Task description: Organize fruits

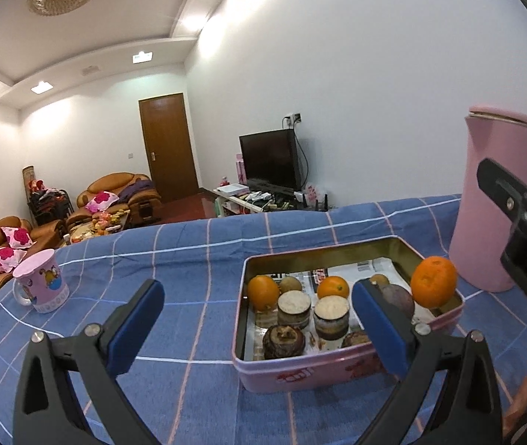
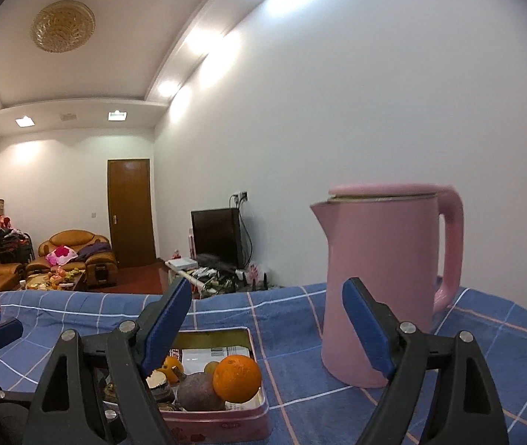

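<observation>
Nearest in the left wrist view, the left gripper (image 1: 257, 296) stands with its blue pads spread wide and nothing between them, low in the frame just short of the pink tin (image 1: 337, 369). The right gripper (image 2: 267, 309) is likewise spread and empty in its own view, the tin (image 2: 226, 424) at lower centre beneath it.

Inside the tin the fruit looks mostly gathered: two oranges (image 1: 262, 292) toward the far left and middle, brown round fruits (image 1: 290, 283) behind them, a dark purple one (image 1: 398, 298), and some cut, brown-skinned pieces (image 1: 293, 309) in the centre over printed paper. One more orange (image 1: 434, 286) sits at the tin's right rim; whether it rests on the edge or on the fruit below, I cannot tell. It seems the likeliest thing left to settle.

No loose fruit shows on the blue checked cloth (image 1: 189, 259), so the job appears close to finished.

Further back stand a pink kettle (image 2: 378, 282) at right and a pink mug (image 1: 40, 285) at left.
</observation>
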### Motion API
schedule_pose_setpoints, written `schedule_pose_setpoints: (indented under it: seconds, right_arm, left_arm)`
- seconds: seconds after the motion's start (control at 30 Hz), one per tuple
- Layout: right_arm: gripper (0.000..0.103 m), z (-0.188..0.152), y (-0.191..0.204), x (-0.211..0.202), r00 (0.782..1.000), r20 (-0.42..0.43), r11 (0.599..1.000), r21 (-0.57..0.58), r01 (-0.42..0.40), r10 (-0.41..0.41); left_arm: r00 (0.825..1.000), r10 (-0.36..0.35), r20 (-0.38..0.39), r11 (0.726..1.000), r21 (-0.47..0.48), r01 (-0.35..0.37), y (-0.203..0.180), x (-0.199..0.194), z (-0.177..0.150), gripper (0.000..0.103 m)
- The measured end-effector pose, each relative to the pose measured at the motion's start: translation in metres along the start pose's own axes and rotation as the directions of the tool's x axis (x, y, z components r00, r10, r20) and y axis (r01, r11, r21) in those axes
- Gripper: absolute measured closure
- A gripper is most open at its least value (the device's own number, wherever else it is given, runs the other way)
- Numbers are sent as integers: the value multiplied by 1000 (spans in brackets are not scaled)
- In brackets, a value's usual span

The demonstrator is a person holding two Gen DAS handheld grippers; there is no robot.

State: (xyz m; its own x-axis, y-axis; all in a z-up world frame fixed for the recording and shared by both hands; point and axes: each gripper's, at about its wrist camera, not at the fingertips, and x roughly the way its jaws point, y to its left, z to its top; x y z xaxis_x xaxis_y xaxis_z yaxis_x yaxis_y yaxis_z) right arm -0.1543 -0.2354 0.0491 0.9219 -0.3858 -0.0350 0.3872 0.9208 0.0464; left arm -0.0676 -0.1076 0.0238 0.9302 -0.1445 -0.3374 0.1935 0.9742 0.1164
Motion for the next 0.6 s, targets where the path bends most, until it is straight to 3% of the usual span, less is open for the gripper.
schedule_pose_setpoints:
  seconds: [0.17, 0.6]
  right_arm:
    - [14, 3, 5, -9, 999, 41, 1000, -13, 21, -21]
    - [14, 2, 9, -11, 999, 47, 999, -22, 26, -25]
  left_arm:
    - [1000, 0, 23, 1000, -7, 0, 2, -9, -3, 0]
    - [1000, -6, 24, 999, -32, 7, 9, -12, -7, 0]
